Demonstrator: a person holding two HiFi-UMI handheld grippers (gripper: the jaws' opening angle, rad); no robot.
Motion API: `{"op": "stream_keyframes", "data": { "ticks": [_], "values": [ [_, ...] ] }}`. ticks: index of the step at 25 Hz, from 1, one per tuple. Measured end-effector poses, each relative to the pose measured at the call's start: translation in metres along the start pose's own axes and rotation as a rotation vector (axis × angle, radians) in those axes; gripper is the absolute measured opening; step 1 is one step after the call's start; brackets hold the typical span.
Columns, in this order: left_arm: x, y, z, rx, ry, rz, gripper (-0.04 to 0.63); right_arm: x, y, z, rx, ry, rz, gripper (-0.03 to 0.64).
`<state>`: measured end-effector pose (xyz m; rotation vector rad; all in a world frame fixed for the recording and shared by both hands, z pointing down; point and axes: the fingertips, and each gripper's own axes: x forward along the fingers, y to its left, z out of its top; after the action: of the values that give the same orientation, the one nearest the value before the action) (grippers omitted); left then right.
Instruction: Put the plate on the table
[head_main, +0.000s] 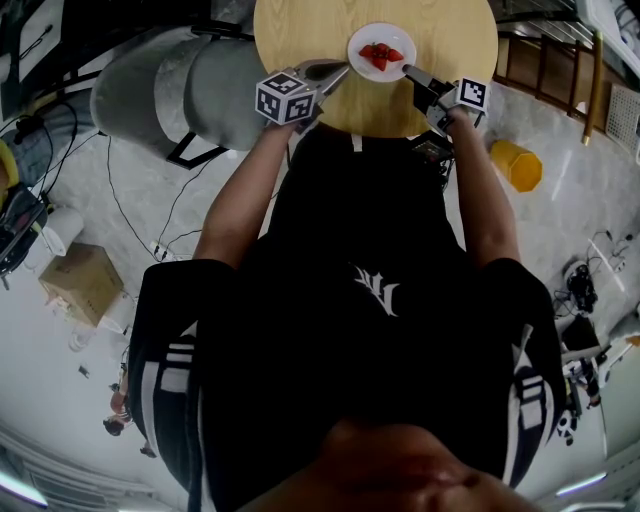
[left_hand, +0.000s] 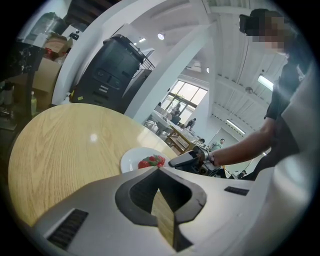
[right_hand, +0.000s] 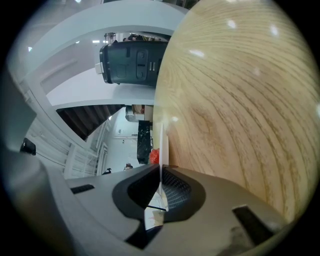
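head view: my right tool (head_main: 406, 69) pinches the plate (head_main: 360, 40) at its right rim; left tool (head_main: 342, 68), pressed together and empty, sits just left of it. plate lies on the round wooden surface (head_main: 300, 35), grey chair (head_main: 190, 95) beside. only right gripper view shows the rim edge-on between the jaws.

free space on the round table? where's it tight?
Bare wood on the round light-wood table left of the white plate with red food pieces, out to the rim, and right of it too. Tight at the near edge: left gripper and right gripper, clamped on the plate's rim, flank it.
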<state>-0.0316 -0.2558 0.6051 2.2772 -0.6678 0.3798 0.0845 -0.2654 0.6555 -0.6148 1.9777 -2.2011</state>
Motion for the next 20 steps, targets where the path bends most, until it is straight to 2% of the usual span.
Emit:
{"op": "stream_keyframes", "data": {
  "ticks": [10,20],
  "values": [
    [0.005,-0.001,-0.005,-0.006,0.016,-0.007,0.0,0.002,-0.007,0.002,-0.006,0.001,-0.034,0.011],
    [0.006,-0.001,-0.006,-0.01,0.02,-0.007,0.0,0.0,-0.016,0.009,-0.116,0.029,-0.177,0.012]
  ]
}}
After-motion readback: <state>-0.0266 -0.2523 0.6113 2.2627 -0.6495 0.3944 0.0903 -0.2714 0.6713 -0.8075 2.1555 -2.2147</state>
